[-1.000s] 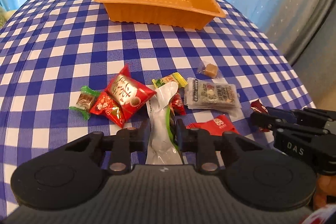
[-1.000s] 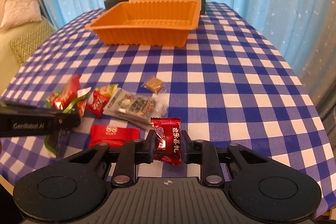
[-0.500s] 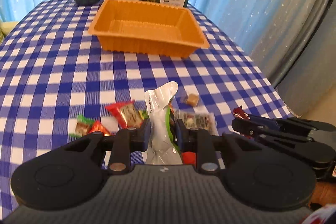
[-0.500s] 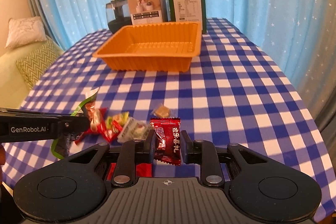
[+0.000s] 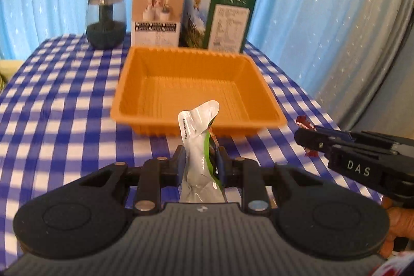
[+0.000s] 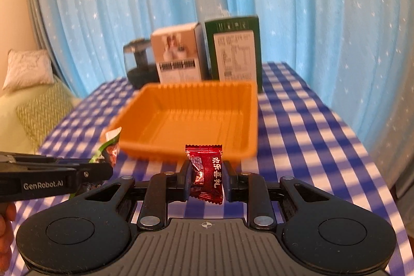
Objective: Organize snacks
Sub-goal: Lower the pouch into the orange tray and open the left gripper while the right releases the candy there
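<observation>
Now we have carried both snacks up to the orange tray | left hand-held gripper clamps white-green packet | right hand-held gripper clamps red candy | release next.

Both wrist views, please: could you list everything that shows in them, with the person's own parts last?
tray: one, orange, empty, mid-table.
white box: one, behind the tray.
green box: one, right of the white box.
dark jar: one, left of the white box.
tablecloth: one, blue-and-white check, covering the table.
curtain: light blue with stars, backdrop.
pillow: one, white, on a green couch at far left.
silver-green packet: one, clamped in the left gripper.
red candy: one, clamped in the right gripper.
left gripper: black, shut.
right gripper: black, shut.
hand: partly visible behind the right gripper.
</observation>
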Tool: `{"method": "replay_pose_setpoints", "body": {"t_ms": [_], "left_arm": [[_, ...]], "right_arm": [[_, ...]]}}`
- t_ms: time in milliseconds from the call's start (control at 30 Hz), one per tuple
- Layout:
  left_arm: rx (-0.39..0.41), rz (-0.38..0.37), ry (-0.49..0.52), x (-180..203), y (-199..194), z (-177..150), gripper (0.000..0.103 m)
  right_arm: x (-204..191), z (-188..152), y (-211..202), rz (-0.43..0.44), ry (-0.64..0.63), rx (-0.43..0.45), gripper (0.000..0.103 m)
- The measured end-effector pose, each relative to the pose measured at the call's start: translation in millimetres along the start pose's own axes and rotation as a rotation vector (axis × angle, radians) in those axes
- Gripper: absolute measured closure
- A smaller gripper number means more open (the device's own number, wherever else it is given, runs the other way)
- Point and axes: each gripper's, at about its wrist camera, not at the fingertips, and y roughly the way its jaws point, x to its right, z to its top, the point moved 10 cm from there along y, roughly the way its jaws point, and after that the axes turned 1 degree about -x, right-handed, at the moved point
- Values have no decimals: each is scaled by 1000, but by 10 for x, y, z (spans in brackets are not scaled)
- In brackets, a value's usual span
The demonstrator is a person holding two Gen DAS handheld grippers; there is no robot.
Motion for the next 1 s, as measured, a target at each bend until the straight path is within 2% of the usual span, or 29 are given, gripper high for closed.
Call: {"method": "replay_pose_setpoints", "body": {"t_ms": [133,300,467,900,933,967,1000], "left_arm": [[25,2,-3,-136,206,228,81],[54,23,-21,-306,474,442,81],[65,-4,-82,-430,688,572,81],[90,-17,-130,-567,980,783,80],[93,-7,-136,-583,988,789,76],[91,2,-136,-598,990,786,68],[87,7,-135,-606,987,774,67]], "right_arm": [[1,248,267,8,-3,22,79],[74,404,640,12,27,10,79],[163,498,928,14,76,-3,78],[193,531,1251,31,115,-24,78],[193,533,1259,32,116,-23,78],[191,536,1264,32,116,-21,78],[194,531,1264,32,117,-20,78]]}}
